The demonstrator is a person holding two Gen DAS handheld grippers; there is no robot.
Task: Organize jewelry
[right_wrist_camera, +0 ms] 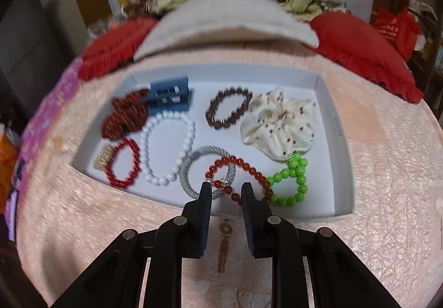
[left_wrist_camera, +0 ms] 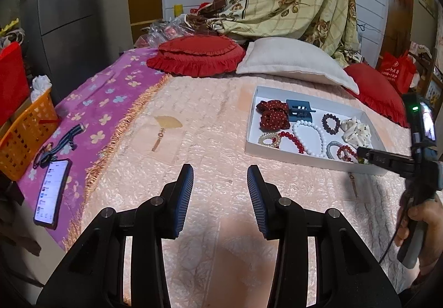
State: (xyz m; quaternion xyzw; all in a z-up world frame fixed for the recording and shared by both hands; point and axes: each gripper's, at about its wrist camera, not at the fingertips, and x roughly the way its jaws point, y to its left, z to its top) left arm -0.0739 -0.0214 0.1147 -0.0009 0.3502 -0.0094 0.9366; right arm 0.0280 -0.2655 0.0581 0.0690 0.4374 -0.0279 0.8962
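A white shallow box (right_wrist_camera: pixel 336 142) (left_wrist_camera: pixel 277 151) lies on the pink bedspread and holds jewelry: white bead bracelet (right_wrist_camera: pixel 166 147), brown bead bracelet (right_wrist_camera: pixel 228 107), red bead bracelets (right_wrist_camera: pixel 123 162) (right_wrist_camera: pixel 241 178), green bead bracelet (right_wrist_camera: pixel 290 183), grey band (right_wrist_camera: pixel 193 167), cream scrunchie (right_wrist_camera: pixel 279 125), dark red scrunchie (right_wrist_camera: pixel 127 117), blue hair clip (right_wrist_camera: pixel 170 96). My right gripper (right_wrist_camera: pixel 224 189) (left_wrist_camera: pixel 362 154) is open and empty at the box's near edge, over the red bracelet. My left gripper (left_wrist_camera: pixel 220 172) is open and empty over the bedspread, left of the box.
Red cushions (left_wrist_camera: pixel 196 56) and a white pillow (left_wrist_camera: pixel 293 61) lie behind the box. A phone (left_wrist_camera: pixel 52 191) and a striped strap (left_wrist_camera: pixel 66 139) lie on the purple blanket at left. An orange basket (left_wrist_camera: pixel 25 139) stands beside the bed.
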